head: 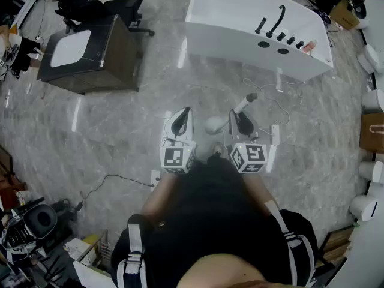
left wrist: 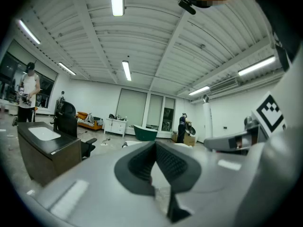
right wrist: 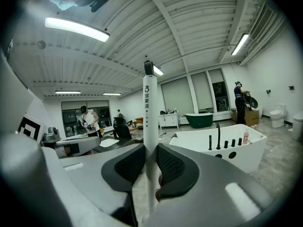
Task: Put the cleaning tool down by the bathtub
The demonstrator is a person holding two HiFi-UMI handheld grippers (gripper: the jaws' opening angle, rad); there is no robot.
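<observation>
**Tool in the right claw, tub not yet reached**

- Far left: a dark cabinet (head: pixel 117 56) with a white basin top, and an office chair (head: pixel 123 8) behind it. Both stand well apart from the person and appear to have no part in the job.
- Left gripper (head: pixel 185 116): held low in front of the body and pointing forward. Its own view shows the pads meeting at the tips with nothing caught between them. It looks parked there as a spare, shut so it snags nothing while the other side does the carrying.
- Right gripper (right wrist: pixel 150 160): just beside the left one and level with it. Its jaws are clamped on the white shaft of the cleaning tool (right wrist: pixel 150 110), with a pad pressed to each side. The shaft rises straight up past the jaws in that gripper's view. From the head view, the handle end angles forward towards the tub and the pale rounded head sits nearer the person. Gripping partway along the shaft probably keeps the tool balanced for the carry.
- Ahead and to the right: the white bathtub (head: pixel 228 38) with its dark taps along the far rim. Bare floor lies between it and the tool, so the tool is well apart from the tub and still off the ground.
- Judgement: this is the carry stage. The set-down calls for closing on the tub, then lowering the tool to the floor beside it before the grip is let go.
</observation>
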